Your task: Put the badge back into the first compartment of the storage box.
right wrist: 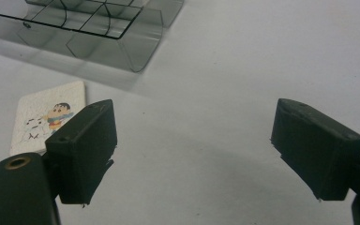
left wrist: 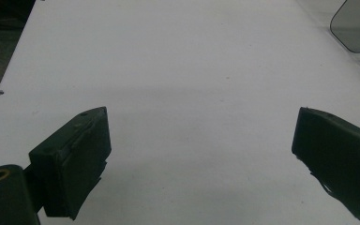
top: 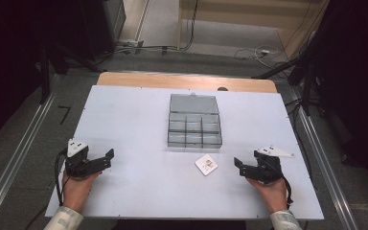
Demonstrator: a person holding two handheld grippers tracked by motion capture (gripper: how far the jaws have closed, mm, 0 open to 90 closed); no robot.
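A clear grey plastic organizer box (top: 193,125) with its lid open and several compartments stands in the middle of the white table (top: 134,110). Just in front of it lies a small white square card (top: 206,165) with a cartoon picture (right wrist: 47,119). My left gripper (top: 106,157) rests at the front left, open, with bare table between its jaws (left wrist: 201,140). My right gripper (top: 238,165) rests at the front right, open, a short way right of the card; its left jaw overlaps the card's edge in the right gripper view (right wrist: 194,136). A corner of the box (right wrist: 98,28) shows ahead.
The box's edge (left wrist: 356,28) shows at the far right of the left gripper view. A wooden strip (top: 187,81) borders the table's far edge. Metal rails (top: 24,148) run along both sides, and cables (top: 258,51) lie on the floor beyond.
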